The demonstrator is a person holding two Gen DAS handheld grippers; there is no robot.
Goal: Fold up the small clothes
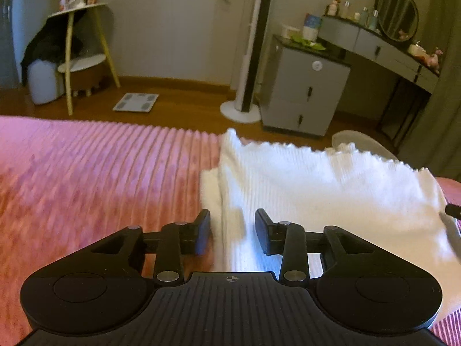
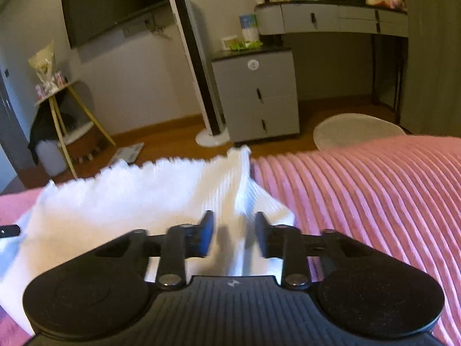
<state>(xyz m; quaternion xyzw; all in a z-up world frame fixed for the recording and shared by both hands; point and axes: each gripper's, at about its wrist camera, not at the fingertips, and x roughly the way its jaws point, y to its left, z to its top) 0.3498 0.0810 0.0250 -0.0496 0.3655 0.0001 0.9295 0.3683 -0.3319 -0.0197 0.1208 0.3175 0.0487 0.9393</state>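
Note:
A white ribbed garment (image 1: 317,196) with a scalloped far hem lies on the pink ribbed bedspread (image 1: 86,187). My left gripper (image 1: 232,230) hovers over the garment's left folded edge with its jaws apart; the cloth lies below and between the fingers, and no pad presses on it. In the right wrist view the same garment (image 2: 129,201) spreads to the left, and my right gripper (image 2: 234,235) stands open over a raised fold at its right edge. The bedspread (image 2: 374,201) fills the right side. A dark tip of the other gripper (image 1: 453,210) shows at the right edge.
Beyond the bed's far edge is a wooden floor with a bathroom scale (image 1: 136,102), a tower fan (image 1: 250,57), a grey drawer cabinet (image 1: 305,92), a vanity desk with a round mirror (image 1: 397,14), a white stool (image 2: 354,129) and a small side table (image 1: 77,54).

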